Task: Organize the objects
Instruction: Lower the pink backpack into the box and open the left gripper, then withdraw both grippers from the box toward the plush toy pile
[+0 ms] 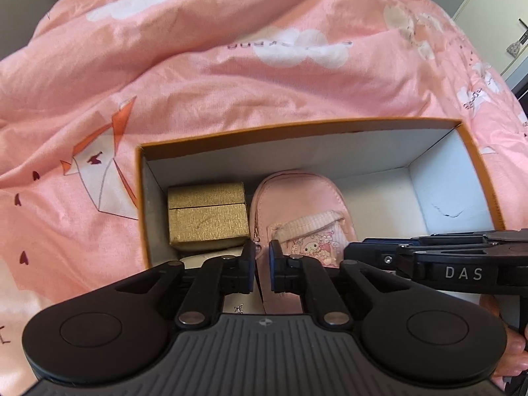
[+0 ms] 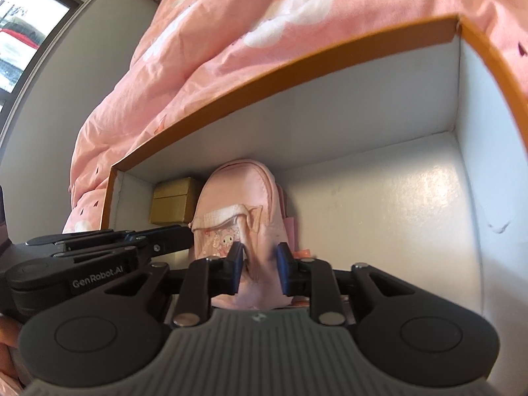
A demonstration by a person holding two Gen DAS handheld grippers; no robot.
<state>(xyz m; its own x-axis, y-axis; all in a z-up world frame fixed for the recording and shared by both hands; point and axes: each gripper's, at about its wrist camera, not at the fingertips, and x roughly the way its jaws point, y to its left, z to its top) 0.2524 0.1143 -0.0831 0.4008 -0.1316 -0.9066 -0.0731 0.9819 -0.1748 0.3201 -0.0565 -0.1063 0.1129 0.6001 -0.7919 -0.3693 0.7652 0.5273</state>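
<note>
The small pink backpack (image 1: 298,204) lies in the orange-rimmed box (image 1: 297,124), centre frame, beside a gold box (image 1: 207,216); soft, light, floppy fabric, likely best pinched at a seam; the left hand-held gripper (image 1: 262,265) is closed on its zipper edge; the right hand-held gripper (image 2: 257,265) nips its lower fabric.

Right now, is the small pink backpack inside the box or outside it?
Inside. The pink backpack lies on the floor of the orange-rimmed box, beside the gold box, with the white walls around it.
</note>
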